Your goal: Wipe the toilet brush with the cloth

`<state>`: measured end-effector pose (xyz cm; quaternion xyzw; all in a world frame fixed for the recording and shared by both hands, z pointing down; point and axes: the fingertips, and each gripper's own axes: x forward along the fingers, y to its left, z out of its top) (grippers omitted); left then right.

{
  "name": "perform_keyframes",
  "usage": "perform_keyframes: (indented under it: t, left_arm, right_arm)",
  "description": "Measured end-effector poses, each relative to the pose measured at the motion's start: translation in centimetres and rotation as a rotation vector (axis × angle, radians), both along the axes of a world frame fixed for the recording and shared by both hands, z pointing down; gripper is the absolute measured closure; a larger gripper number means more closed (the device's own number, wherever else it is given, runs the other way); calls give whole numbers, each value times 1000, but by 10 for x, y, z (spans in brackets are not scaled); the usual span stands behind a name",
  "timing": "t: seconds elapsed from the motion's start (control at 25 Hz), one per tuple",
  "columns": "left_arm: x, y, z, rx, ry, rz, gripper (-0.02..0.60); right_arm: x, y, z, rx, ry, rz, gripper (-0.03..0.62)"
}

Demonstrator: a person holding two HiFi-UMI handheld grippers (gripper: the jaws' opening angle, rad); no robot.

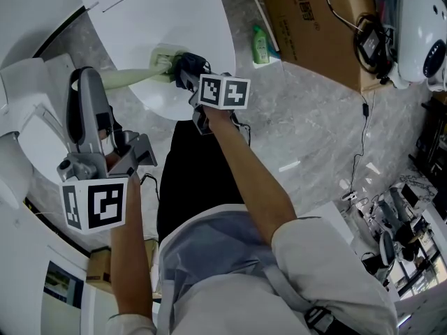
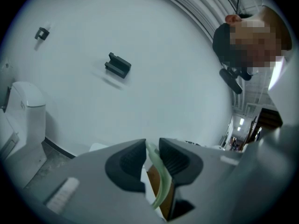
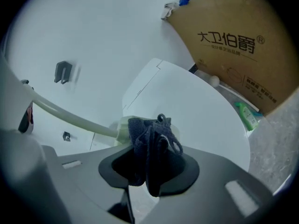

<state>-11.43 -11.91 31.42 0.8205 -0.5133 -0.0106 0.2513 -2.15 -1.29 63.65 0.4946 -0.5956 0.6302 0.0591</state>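
The toilet brush has a pale green handle (image 1: pixel 129 77) and a pale head (image 1: pixel 164 65) held over the closed white toilet lid (image 1: pixel 174 19). My left gripper (image 1: pixel 94 86) is shut on the handle's end (image 2: pixel 154 164), which shows between its jaws (image 2: pixel 152 157). My right gripper (image 1: pixel 187 70) is shut on a dark cloth (image 1: pixel 190 65), pressed against the brush head. In the right gripper view the bunched cloth (image 3: pixel 152 141) fills the jaws (image 3: pixel 149 160) and touches the head (image 3: pixel 122 127), with the handle (image 3: pixel 70 115) running off to the left.
A cardboard box (image 1: pixel 314 26) stands right of the toilet, with a green bottle (image 1: pixel 260 44) on the floor at its foot. Cables and equipment (image 1: pixel 391 208) lie on the marble floor to the right. White fixtures (image 1: pixel 28 131) crowd the left side.
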Motion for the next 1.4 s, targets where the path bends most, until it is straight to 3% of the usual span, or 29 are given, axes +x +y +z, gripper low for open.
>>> perform_keyframes:
  t: [0.28,0.56,1.08,1.4]
  left_arm:
    - [0,0,0,1,0,-4,581]
    - [0,-2,0,-1,0,-7,581]
    - [-3,-3,-1,-8,1,-24,581]
    - [-2,-2,-5,3,2,-22,581]
  right_arm:
    - [2,-17,4,-57,16,34,484]
    - [-6,-20,-7,-3,8,4,485]
    - [-12,-22,-33,4,-100,-2,484]
    - [-10,-21,-54,12,-111,-29,484]
